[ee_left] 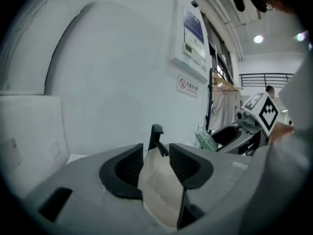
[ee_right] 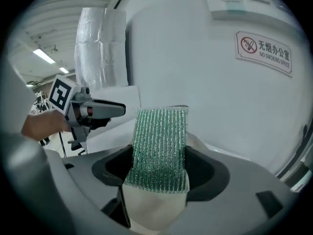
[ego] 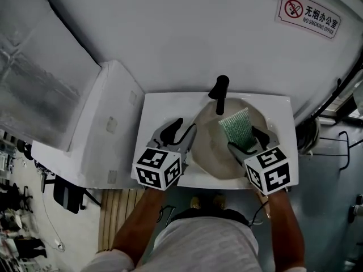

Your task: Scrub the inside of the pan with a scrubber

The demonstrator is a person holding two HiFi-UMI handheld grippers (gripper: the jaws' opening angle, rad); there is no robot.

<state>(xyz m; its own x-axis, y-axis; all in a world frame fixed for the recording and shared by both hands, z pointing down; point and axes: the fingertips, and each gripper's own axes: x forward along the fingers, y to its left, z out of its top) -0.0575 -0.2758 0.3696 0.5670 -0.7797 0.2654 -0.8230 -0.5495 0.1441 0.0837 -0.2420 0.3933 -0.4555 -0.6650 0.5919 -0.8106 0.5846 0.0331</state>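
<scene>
A cream-coloured pan [ego: 218, 152] lies in the white sink [ego: 156, 109], under the black tap [ego: 220, 92]. My right gripper [ego: 249, 139] hangs over the pan's right side, shut on a green mesh scrubber [ego: 237, 126] that sticks up and forward from its jaws. In the right gripper view the scrubber [ee_right: 159, 148] fills the gap between the pads, with the pan [ee_right: 151, 209] below. My left gripper [ego: 182, 132] hovers over the pan's left rim with its jaws apart and nothing in them. The left gripper view shows only the pan [ee_left: 156, 190] beyond its open jaws.
A white cabinet [ego: 108, 129] stands against the sink's left side. The curved white wall behind carries a no-smoking sign [ego: 309, 16]. To the right of the sink are dark railings and a grey floor [ego: 329, 208]. The tap [ee_left: 156, 138] stands just beyond the left gripper's jaws.
</scene>
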